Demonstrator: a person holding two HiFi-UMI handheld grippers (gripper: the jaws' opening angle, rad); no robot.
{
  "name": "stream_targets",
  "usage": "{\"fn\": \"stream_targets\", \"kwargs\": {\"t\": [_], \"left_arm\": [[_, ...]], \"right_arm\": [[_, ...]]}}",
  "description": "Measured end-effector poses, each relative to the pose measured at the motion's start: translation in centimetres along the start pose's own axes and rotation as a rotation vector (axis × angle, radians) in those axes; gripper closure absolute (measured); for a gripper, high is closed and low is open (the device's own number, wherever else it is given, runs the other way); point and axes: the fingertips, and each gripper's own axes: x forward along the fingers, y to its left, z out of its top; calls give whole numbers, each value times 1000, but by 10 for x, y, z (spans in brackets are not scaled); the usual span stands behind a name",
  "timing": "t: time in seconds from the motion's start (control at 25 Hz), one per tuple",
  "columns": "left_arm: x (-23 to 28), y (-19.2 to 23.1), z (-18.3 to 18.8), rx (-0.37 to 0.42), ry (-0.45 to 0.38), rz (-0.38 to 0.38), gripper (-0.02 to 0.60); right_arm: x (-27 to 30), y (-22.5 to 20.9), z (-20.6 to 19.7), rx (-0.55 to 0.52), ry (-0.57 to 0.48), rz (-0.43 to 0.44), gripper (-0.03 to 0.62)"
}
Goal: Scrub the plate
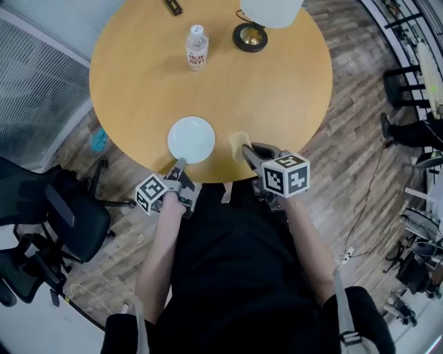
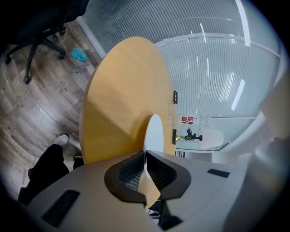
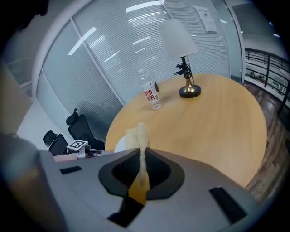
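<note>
A white plate [image 1: 191, 138] lies on the round wooden table [image 1: 277, 104] near its front edge. My left gripper [image 1: 180, 166] is shut on the plate's near rim. In the left gripper view the plate [image 2: 154, 131] runs edge-on into the closed jaws of the left gripper [image 2: 145, 157]. My right gripper [image 1: 248, 151] is just right of the plate, shut on a yellow sponge [image 1: 239, 143]. In the right gripper view the sponge [image 3: 137, 138] sticks up out of the right gripper [image 3: 142, 152], squeezed thin between the pads, a little apart from the plate.
A water bottle [image 1: 197, 47] and a lamp with a brass base [image 1: 250, 37] stand at the far side of the table. A small dark object [image 1: 173, 7] lies at the far edge. A black office chair [image 1: 55, 207] stands at the left on the floor.
</note>
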Motion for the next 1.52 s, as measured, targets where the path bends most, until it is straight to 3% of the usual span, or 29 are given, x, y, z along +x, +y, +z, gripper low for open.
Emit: {"fn": "stream_targets", "kwargs": {"t": [0.2,0.32,0.68,0.84,1.12,1.32,1.52], "left_arm": [[3,0,3,-61,-73,-7,545],[1,-3,4,-63,-96,-9,438],[-8,-2,4,4,-142,33,389],[-17,3,-3,-38,-203,45,373],[-37,-2,-39,-50,-269,16,384],[-57,-6,-80,-37,-336,-11,501],[-75,-6,-135,10,-355,-13,557]], "right_arm": [[-29,-11,-5,42,-31,-47,564],[-45,-16,-8,67,-50,-67,564],[-63,-23,-12,80,-73,-61,564],[-76,-28,-11,74,-86,-30,564],[-114,-50,-15,34,-105,50,564],[-150,-71,-31,8,-107,97,563],[-183,-93,-55,-26,-92,142,563]]}}
